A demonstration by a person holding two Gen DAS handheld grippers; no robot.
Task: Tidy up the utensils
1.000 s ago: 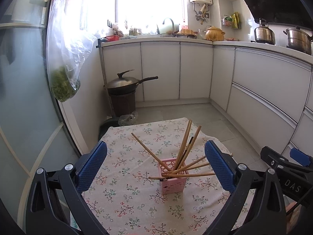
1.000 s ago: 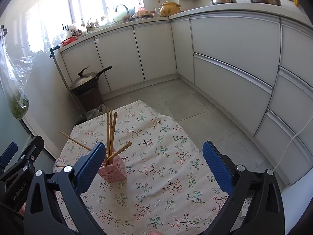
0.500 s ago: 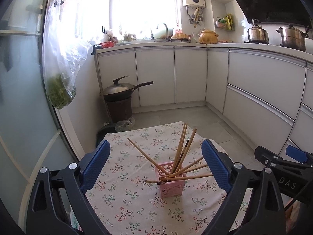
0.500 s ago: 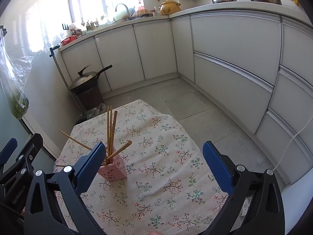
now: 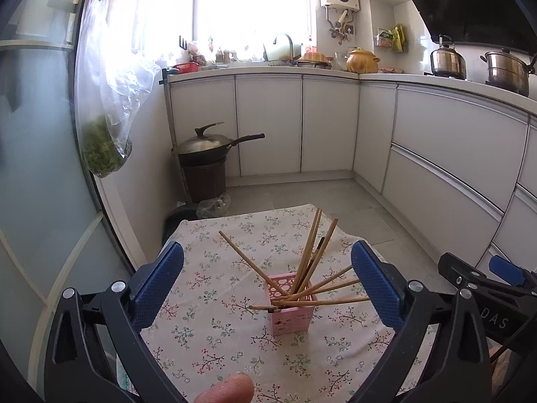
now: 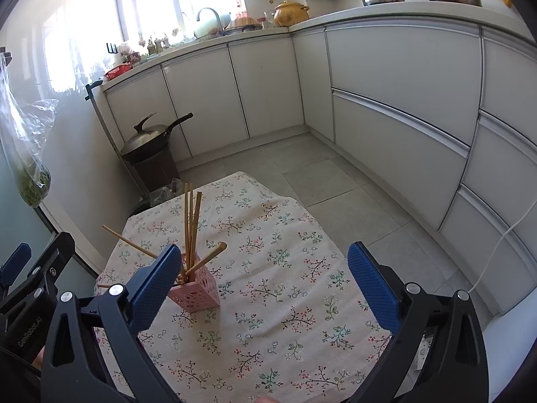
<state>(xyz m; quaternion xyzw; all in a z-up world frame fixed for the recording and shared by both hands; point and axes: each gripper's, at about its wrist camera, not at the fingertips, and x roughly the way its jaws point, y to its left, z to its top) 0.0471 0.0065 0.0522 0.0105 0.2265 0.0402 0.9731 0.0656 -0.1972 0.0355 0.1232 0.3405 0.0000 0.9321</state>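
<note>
A pink perforated holder [image 5: 291,314] stands upright on the flowered tablecloth [image 5: 208,339] with several wooden chopsticks [image 5: 310,245] fanned out of it; one chopstick lies across its rim. My left gripper [image 5: 266,252] hangs just before it, jaws opening wide, pads clear of the holder and sticks. My right gripper [image 6: 262,253] is also open over the cloth, empty, with the holder [image 6: 198,294] partly hidden behind its left finger [image 6: 152,288]. Each gripper shows at the edge of the other's view.
White cabinets [image 6: 396,67] wrap the back and right, with pots [image 5: 448,62] on the counter. A lidded wok [image 5: 208,142] sits on a dark bin left of the table. A bag of greens [image 5: 100,147] hangs at the left. A person's fingertip [image 5: 228,391] shows at the bottom.
The left jaws narrowed slightly, then spread wide again. A fingertip has come into the bottom of the left wrist view. Holder, chopsticks and right gripper have not moved.
</note>
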